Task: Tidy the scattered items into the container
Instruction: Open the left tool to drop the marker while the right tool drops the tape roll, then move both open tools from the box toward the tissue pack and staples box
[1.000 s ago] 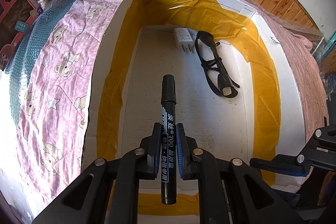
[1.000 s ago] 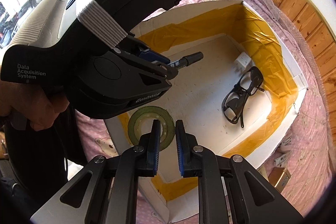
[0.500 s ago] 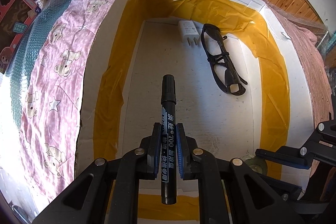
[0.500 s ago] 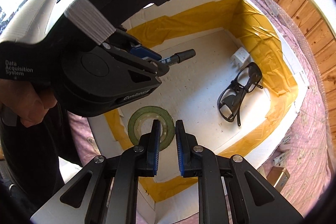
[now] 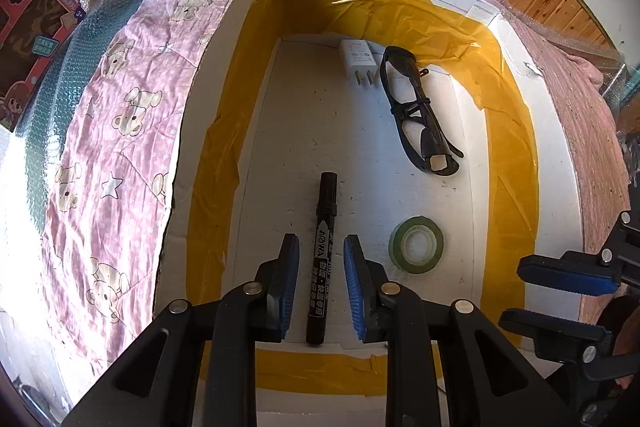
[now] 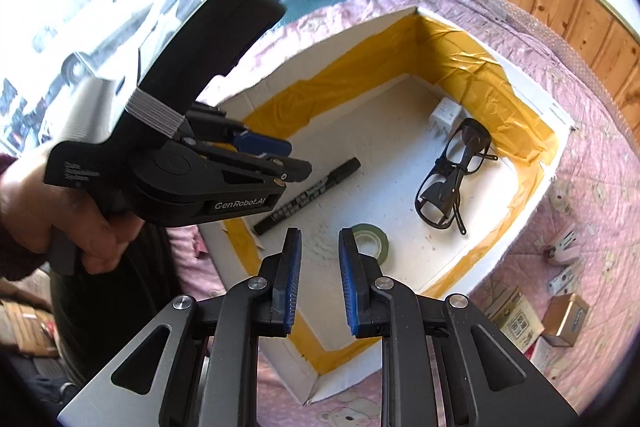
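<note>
Left gripper [image 5: 321, 281]: jaws spread, empty, poised above marker [image 5: 323, 253], which lies flat on box [image 5: 224, 47] floor by near wall, prob. just deposited. Right gripper [image 6: 319, 281]: parted, empty, over near rim. Tape roll [image 5: 416, 244], glasses [image 5: 416, 111], charger [image 5: 359, 58] also inside. Small boxes [image 6: 566, 313] remain outside on quilt [image 5: 120, 107], well apart; judged task incomplete.

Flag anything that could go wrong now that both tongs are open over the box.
1. The left tongs straddle the marker lying on the box floor; closing or dragging could catch it.
2. The right tongs hover just above the tape roll and could knock it.
3. Small items on the blanket outside could be missed.
</note>
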Demonstrator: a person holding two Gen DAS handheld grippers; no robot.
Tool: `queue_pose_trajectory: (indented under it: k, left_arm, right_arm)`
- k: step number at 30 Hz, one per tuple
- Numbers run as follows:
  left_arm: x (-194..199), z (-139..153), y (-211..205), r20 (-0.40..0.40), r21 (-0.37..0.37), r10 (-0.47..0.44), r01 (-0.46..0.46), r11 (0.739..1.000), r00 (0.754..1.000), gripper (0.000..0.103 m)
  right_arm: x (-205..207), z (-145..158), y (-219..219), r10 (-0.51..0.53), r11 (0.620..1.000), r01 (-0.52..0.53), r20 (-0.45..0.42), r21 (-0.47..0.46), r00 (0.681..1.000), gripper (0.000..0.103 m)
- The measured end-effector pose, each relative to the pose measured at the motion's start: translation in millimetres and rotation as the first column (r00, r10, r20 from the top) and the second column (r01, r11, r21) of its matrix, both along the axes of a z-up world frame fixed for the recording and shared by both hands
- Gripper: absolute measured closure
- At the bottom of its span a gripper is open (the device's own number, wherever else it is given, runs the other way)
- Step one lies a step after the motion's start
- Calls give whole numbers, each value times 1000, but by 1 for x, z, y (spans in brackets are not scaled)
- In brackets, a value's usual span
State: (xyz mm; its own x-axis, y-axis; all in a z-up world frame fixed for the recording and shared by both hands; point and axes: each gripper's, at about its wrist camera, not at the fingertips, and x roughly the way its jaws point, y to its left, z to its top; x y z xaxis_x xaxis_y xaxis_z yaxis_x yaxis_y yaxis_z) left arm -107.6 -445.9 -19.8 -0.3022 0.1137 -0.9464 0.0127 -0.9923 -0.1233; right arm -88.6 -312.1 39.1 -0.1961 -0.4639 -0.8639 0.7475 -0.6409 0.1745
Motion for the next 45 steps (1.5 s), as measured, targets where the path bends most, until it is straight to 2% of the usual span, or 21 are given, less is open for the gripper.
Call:
queue_pose_trajectory:
  k: [5, 8, 12, 18, 22, 25, 28, 33, 36, 42, 45]
  left_arm:
    - [9, 10, 0, -16, 47, 28, -27, 999, 999, 77]
    - [20, 20, 3, -53, 64, 43, -39, 997, 998, 75]
    - [35, 31, 14, -103, 20, 32, -30, 999, 994, 70]
    - [54, 40, 30, -154, -25, 35, -40, 999, 987, 70]
    - [68, 57, 61, -244, -120, -33, 4, 993, 969, 70]
    - [77, 69, 83, -288, -147, -74, 32, 989, 955, 70]
    - [82, 78, 99, -316, -143, -84, 40, 989, 945, 70]
    - [89, 87, 117, -335, -98, -40, 7, 995, 941, 70]
    - [94, 94, 131, -368, -85, -35, 4, 996, 929, 70]
    - [92, 105, 182, -402, -97, -124, 93, 991, 907, 70]
    - [82, 95, 202, -382, -98, -152, 123, 988, 912, 70]
  right_arm:
    - [6, 11, 27, -57, 991, 55, -13, -124, 998, 83]
    - [12, 17, 48, -83, 976, 79, -11, -202, 996, 83]
    - [21, 20, 74, -106, 951, 106, 15, -291, 994, 81]
    - [42, 23, 104, -107, 917, 103, 11, -385, 994, 79]
    - [55, 19, 129, -121, 887, 114, 13, -448, 993, 78]
    - [59, 13, 146, -140, 859, 143, 43, -492, 989, 76]
    - [59, 10, 162, -143, 839, 152, 59, -522, 988, 76]
    - [62, 8, 187, -156, 815, 175, 82, -553, 984, 76]
    - [58, 10, 205, -188, 799, 206, 91, -564, 978, 76]
    - [40, 7, 245, -310, 777, 318, 111, -543, 944, 76]
    - [32, 4, 261, -371, 775, 370, 105, -513, 923, 76]
